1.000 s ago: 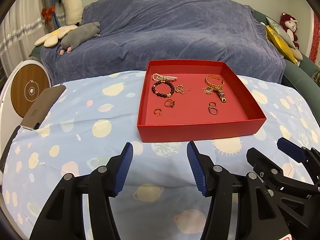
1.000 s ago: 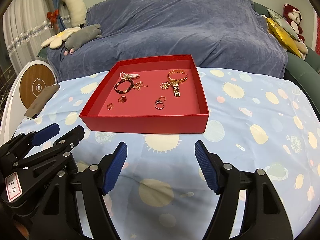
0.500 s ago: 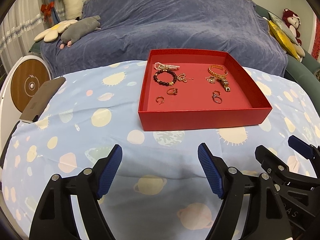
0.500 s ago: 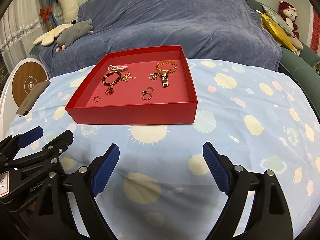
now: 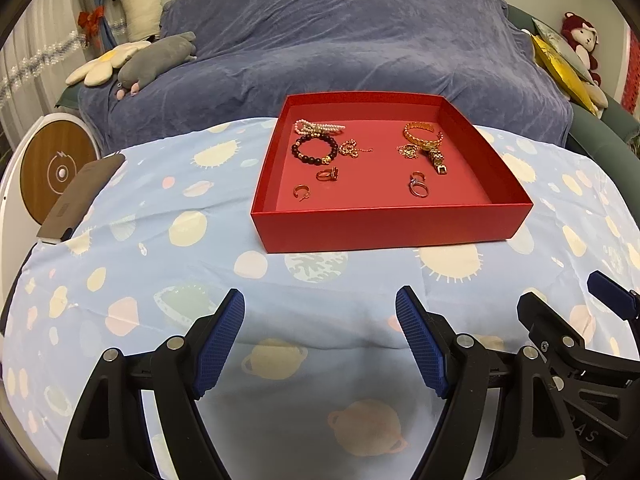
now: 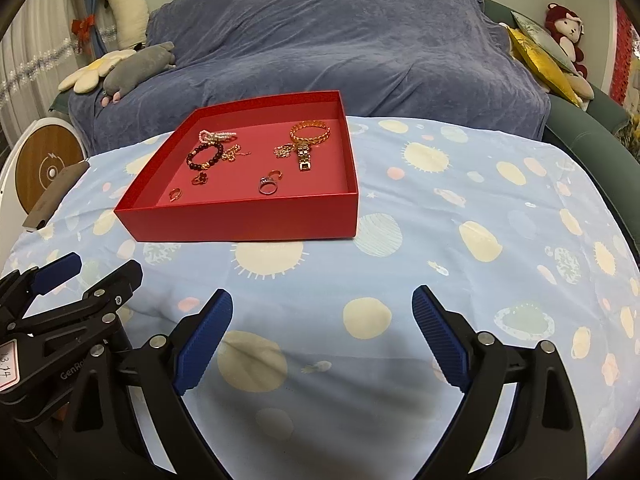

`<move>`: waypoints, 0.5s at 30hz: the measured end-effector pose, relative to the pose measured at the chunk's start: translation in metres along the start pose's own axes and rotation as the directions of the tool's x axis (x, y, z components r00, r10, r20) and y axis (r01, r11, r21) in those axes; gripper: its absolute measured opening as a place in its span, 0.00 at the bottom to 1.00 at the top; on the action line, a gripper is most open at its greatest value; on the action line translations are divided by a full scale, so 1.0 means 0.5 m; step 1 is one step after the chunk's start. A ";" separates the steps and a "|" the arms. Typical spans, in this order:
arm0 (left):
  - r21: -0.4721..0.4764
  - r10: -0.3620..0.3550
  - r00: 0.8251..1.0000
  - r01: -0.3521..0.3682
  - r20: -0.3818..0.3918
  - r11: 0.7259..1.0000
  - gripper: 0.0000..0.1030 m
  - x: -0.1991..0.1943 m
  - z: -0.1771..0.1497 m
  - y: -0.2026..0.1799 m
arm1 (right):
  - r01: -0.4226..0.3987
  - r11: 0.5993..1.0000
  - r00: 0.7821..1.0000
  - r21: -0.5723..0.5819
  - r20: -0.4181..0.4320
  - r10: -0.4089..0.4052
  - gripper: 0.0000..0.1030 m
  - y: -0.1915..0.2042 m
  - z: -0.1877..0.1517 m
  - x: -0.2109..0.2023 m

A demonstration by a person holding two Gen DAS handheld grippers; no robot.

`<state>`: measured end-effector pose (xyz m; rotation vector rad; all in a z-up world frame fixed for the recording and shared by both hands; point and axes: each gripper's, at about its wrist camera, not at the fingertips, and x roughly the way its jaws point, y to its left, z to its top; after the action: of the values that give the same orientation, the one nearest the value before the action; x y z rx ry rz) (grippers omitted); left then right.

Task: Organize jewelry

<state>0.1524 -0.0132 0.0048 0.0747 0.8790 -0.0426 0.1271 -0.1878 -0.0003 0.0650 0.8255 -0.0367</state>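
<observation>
A shallow red box [image 5: 392,224] stands on the table's light blue planet-print cloth [image 5: 160,264]. On the left of its floor lie a pearl bracelet [image 5: 320,127], a dark bead bracelet [image 5: 314,148], a thin gold chain [image 5: 352,149] and two small rings [image 5: 328,175]. On the right are a gold bangle [image 5: 422,136], a gold link band [image 5: 438,160] and more rings [image 5: 419,189]. My left gripper [image 5: 320,292] hovers open over the cloth in front of the box, holding nothing. My right gripper [image 6: 322,292] hovers beside it, to the right of the box's front [image 6: 240,224], jaws opening and empty.
A sofa under a blue-grey throw [image 5: 360,40] backs the table, with plush toys [image 5: 152,60] at its left and cushions [image 5: 560,64] at its right. A dark flat device [image 5: 80,196] lies on the table's left edge. A round white and wood appliance [image 5: 56,172] stands beyond it.
Both grippers' jaws have spread wider. The box now sits slightly farther off and higher in both views; in the right wrist view it has slid left.
</observation>
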 end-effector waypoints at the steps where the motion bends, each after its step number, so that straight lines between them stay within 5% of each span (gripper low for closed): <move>1: -0.001 -0.001 1.000 0.001 -0.005 1.000 0.73 0.002 -0.001 -0.002 | 0.001 1.000 1.000 0.000 -0.001 -0.001 0.86 -0.002 -0.001 0.000; 15: -0.016 0.029 1.000 -0.029 -0.009 0.999 0.73 0.001 -0.002 -0.003 | 0.014 1.000 1.000 -0.002 0.004 -0.014 0.89 -0.007 -0.003 0.000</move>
<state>0.1519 -0.0146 0.0035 0.0724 0.8869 -0.0076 0.1259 -0.1911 -0.0017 0.0567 0.8218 -0.0492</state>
